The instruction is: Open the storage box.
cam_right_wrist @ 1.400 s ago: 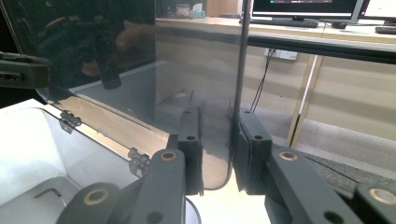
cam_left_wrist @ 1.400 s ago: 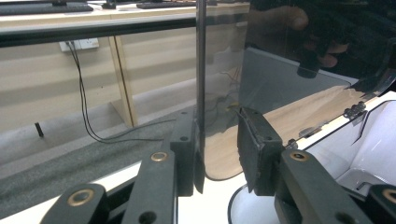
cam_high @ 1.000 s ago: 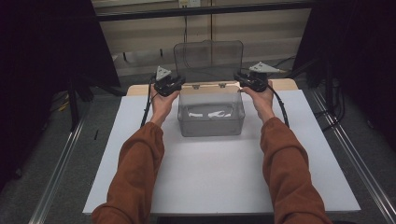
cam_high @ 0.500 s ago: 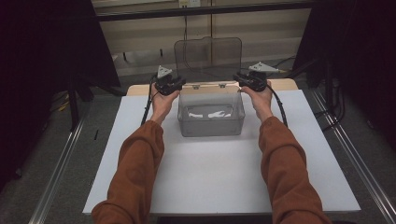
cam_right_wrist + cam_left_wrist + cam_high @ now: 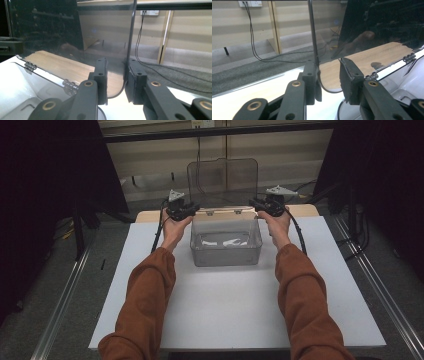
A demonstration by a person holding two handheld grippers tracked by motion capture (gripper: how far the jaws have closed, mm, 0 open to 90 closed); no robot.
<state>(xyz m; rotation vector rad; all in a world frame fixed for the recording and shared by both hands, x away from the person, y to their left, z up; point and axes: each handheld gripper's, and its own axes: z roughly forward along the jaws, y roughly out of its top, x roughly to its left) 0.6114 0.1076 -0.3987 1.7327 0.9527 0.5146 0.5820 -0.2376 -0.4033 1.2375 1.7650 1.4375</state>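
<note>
— Where the clear box (image 5: 226, 247) is looked for, where is it found?
— It is seen at the centre of the high view, set on the white table (image 5: 210, 320), with its hinged lid (image 5: 222, 180) stood upright above the far wall. Some pale pieces are lying inside; what they are cannot be made out.

— And how is the lid being met by the claws?
— Its lower left corner is straddled by the left gripper (image 5: 187, 210), its lower right corner by the right gripper (image 5: 262, 206). In each gripper view the lid's edge is seen lying against one jaw only, while a gap is left to the other. Both claws are therefore read as parted, nothing being clamped. The left jaws have just been easing apart, with the lid's edge between them.

— Which step is judged to be in hand?
— The lid appears to be fully raised and let go.

— What is called for next?
— Probably both claws are to be drawn outward, towards the left and right edges of the frame, without the lid being nudged, so that it is not tipped shut. The wooden board (image 5: 305, 210) behind is best left untouched.
</note>
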